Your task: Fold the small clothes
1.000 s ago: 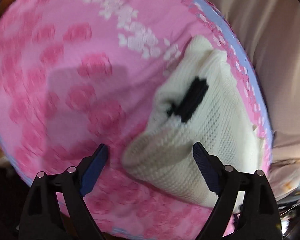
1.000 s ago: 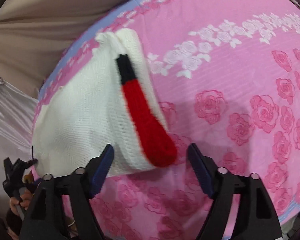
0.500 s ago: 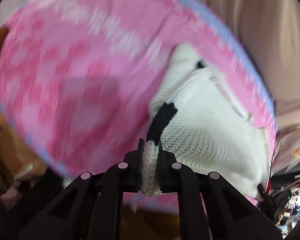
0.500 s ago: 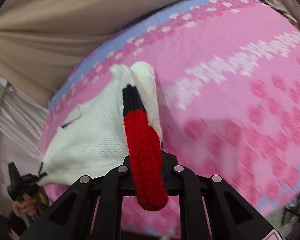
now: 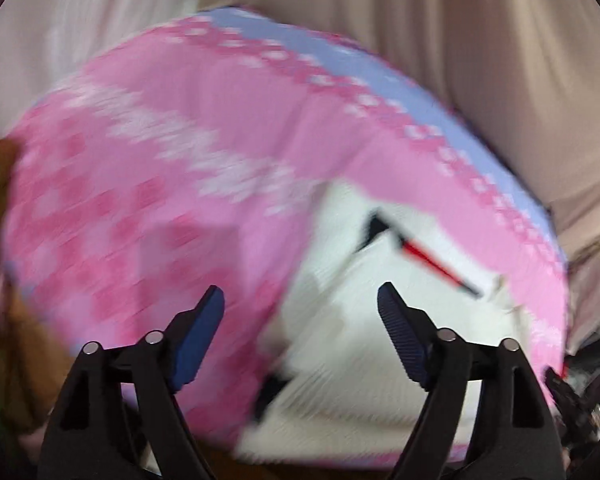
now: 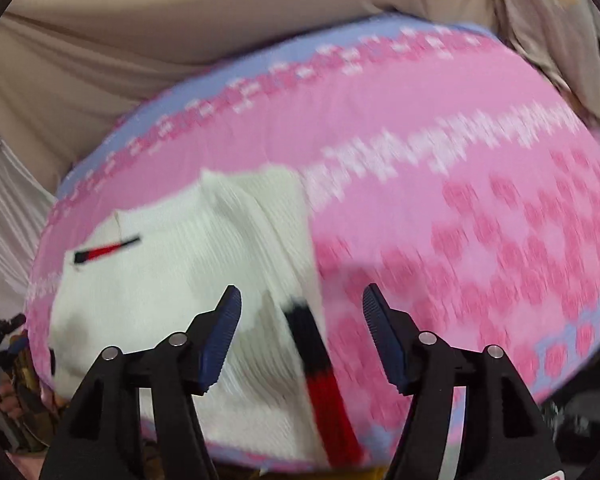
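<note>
- Hovering above the bed, left claw pointing forward and down, both blue pads spread wide, pinching nothing.
- Hovering the same way, right claw pointing forward and down, pads spread wide too, pinching nothing.
- Lying flat on the pink blanket, one small white knit sweater, sitting near the front edge, low and to the right in the left view.
- Showing in the right view as well, the sweater, low and to the left on the blanket.
- Lying between the right claw's pads, one sleeve end with a black and red cuff, reaching toward the blanket's front edge, not being squeezed.
- Showing near the neck, one thin red and black stripe, seen in the left view too.
- Hanging behind the bed, pale tan cloth.
- Looking smeared in both views, so small details hard to tell.
- Counting up: two claws, one sweater, one blanket.
</note>
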### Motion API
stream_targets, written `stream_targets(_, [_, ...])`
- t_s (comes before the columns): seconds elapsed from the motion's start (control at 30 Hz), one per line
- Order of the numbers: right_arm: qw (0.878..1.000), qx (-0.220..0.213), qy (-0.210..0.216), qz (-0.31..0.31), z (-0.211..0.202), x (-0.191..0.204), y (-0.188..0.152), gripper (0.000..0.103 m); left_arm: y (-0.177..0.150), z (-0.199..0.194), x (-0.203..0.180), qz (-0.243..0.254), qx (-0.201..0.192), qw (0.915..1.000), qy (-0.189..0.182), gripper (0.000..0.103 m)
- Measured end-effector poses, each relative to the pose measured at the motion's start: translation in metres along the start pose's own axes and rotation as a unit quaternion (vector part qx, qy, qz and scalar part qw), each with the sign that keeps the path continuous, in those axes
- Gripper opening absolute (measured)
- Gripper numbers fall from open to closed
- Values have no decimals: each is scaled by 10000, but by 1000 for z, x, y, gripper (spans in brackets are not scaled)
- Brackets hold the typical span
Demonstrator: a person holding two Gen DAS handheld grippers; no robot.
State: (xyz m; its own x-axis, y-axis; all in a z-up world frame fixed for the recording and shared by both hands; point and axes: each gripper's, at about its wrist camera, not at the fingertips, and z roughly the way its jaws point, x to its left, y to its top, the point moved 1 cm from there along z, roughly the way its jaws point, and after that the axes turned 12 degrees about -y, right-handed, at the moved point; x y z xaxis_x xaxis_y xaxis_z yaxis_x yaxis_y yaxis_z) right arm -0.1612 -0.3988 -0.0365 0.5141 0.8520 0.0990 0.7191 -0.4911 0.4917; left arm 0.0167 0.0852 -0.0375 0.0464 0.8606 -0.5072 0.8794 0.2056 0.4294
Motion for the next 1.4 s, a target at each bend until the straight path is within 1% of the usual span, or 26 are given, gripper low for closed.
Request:
stream_targets(0.07, [9998, 19, 76, -157, 17, 19, 16, 64, 9, 28, -6, 101, 86, 9999, -90, 79])
stream_targets(0.1, [9997, 36, 86, -245, 32, 29, 23, 64, 10, 49, -9, 145, 282, 9994, -106, 77])
stream_targets(0.17, [9993, 170, 92, -334, 56, 46, 29, 64, 8, 86, -15, 225, 727, 9968, -244, 56])
stream_targets(0.2, [9991, 226, 49, -352, 64, 52, 28, 64, 7, 96, -18, 229, 888, 9957, -153, 33])
stream_targets(0.23, [9988, 299, 6, -380, 74, 56, 28, 51, 6, 101, -19, 210, 972, 9950, -132, 6])
stream_targets(0.27, [9987, 315, -36, -394, 79, 59, 28, 37, 7, 101, -21, 161, 979, 9948, -231, 7])
stream_targets(0.3, [9988, 309, 23, -375, 76, 60, 28, 16, 9, 91, -24, 133, 834, 9960, -308, 7])
stream_targets(0.4, [9983, -73, 569, -23, 39, 52, 33, 12, 26, 58, -39, 279, 437, 9972, -545, 6])
stream_targets(0.5, [9943, -499, 900, 276, -1, 43, 50, 8, 54, 33, -51, 371, 73, 9973, -626, 6])
stream_targets(0.57, [9908, -661, 1043, 547, -9, 35, 69, 8, 74, 40, -58, 465, -15, 9976, -518, 6])
stream_targets(0.63, [9902, -517, 1093, 706, 8, 30, 84, 9, 81, 72, -59, 686, 169, 9974, -104, 7])
stream_targets(0.7, [9950, -205, 774, 600, 47, 32, 88, 12, 74, 118, -49, 672, 612, 9956, 226, 8])
stream_targets(0.77, [9964, 433, 477, 552, 96, 32, 81, 15, 63, 146, -29, 429, 990, 9929, 492, 10])
stream_targets(0.8, [9946, 601, 487, 695, 107, 28, 77, 10, 58, 137, -25, 310, 721, 9964, 315, 11])
stream_targets(0.87, [9910, 390, 669, 1089, 90, 17, 73, 16, 50, 104, -22, 106, 420, 9989, 188, 28])
stream_targets(0.9, [9919, 224, 569, 1110, 74, 13, 70, 34, 45, 90, -19, 43, 356, 9991, 205, 51])
stream_targets(0.93, [9932, 104, 441, 1068, 60, 9, 67, 61, 39, 75, -15, -29, 227, 9996, 184, 66])
stream_targets(0.97, [9946, -16, 261, 1000, 45, 5, 61, 70, 30, 56, -9, -68, 59, 9999, 143, 68])
stream_targets(1.0, [9954, -101, 164, 935, 35, 2, 54, 73, 24, 48, -6, -58, 65, 9998, 164, 70])
stream_targets(1.07, [9973, 10, 65, 735, 28, -3, 34, 73, 8, 40, 4, -124, 269, 9994, 203, 73])
stream_targets(1.13, [9971, 503, 62, 574, 44, -2, 9, 72, -9, 42, 19, -419, 508, 9976, 211, 73])
stream_targets(1.17, [9959, 725, 110, 532, 54, 0, -2, 63, -17, 45, 23, -552, 608, 9964, 232, 73])
stream_targets(1.2, [9944, 942, 164, 461, 66, 3, -13, 31, -25, 47, 29, -711, 717, 9945, 280, 73])
stream_targets(1.27, [9940, 850, 172, 673, 66, -3, -20, 30, -38, 47, 35, -930, 813, 9920, 249, 73])
stream_targets(1.33, [9909, 915, 173, 971, 68, -17, -22, 44, -46, 47, 39, -1017, 856, 9908, 251, 73])
stream_targets(1.4, [9903, 948, 132, 1007, 62, -20, -20, 45, -48, 45, 39, -1021, 837, 9909, 245, 75])
